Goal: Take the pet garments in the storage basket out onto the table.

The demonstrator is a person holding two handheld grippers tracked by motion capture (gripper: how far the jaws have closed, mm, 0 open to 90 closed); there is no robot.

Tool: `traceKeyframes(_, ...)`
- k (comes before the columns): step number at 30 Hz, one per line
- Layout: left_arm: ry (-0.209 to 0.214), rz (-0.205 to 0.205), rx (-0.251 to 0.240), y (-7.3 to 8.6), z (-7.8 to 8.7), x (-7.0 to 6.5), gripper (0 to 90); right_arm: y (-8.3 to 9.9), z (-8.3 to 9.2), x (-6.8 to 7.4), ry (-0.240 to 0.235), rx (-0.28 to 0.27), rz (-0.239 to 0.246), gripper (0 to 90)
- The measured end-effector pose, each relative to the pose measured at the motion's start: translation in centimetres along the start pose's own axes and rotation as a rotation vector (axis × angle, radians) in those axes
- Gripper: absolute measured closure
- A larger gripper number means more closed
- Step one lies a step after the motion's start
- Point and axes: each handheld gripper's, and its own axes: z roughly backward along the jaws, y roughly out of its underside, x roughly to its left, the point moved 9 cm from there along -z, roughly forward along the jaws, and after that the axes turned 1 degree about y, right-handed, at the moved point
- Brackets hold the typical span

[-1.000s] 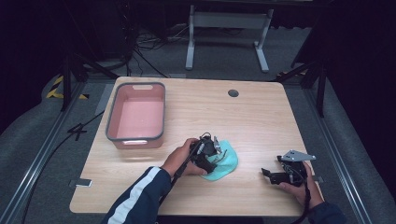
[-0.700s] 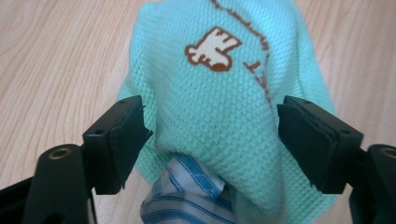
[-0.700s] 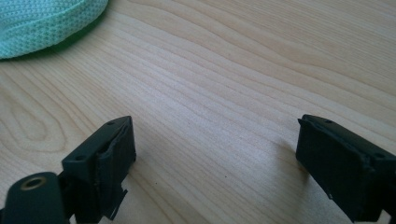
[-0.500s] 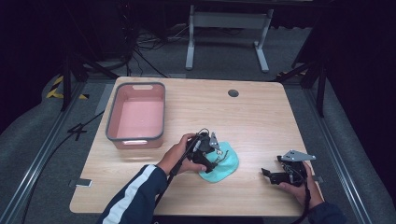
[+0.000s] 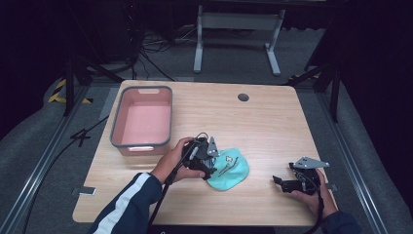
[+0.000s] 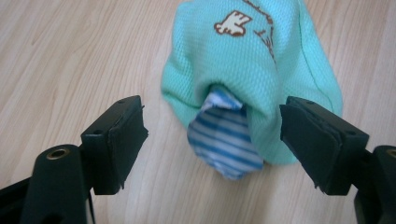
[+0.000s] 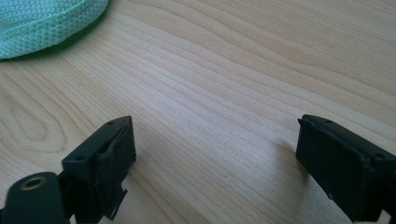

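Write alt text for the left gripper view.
A mint-green mesh fabric bundle with a blue-and-white striped cloth poking out lies on the light wooden table, between the open black jaws of the left hand-held gripper, untouched.

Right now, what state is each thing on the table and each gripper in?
Mint cloth: bunched on the table, a striped cloth sticking out.
Pink bin: upright, empty.
Left gripper: open, touching neither cloth.
Right gripper: open, over bare wood.
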Motion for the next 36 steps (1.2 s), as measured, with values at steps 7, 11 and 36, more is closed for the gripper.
traceKeyframes(7, -0.024, -0.009, 0.019, 2.0, 1.2, -0.2, 22.0, 0.0, 0.0, 0.0, 0.000, 0.000, 0.000, 12.5)
traceKeyframes(11, -0.046, -0.011, 0.033, 3.8, 2.0, 0.0, 23.4, 0.0, 0.0, 0.0, 0.000, 0.000, -0.001, 12.5)
traceKeyframes(36, -0.157, 0.077, 0.067, 13.5, 6.0, 0.6, 21.1, 0.0, 0.0, 0.0, 0.000, 0.000, 0.000, 12.4)
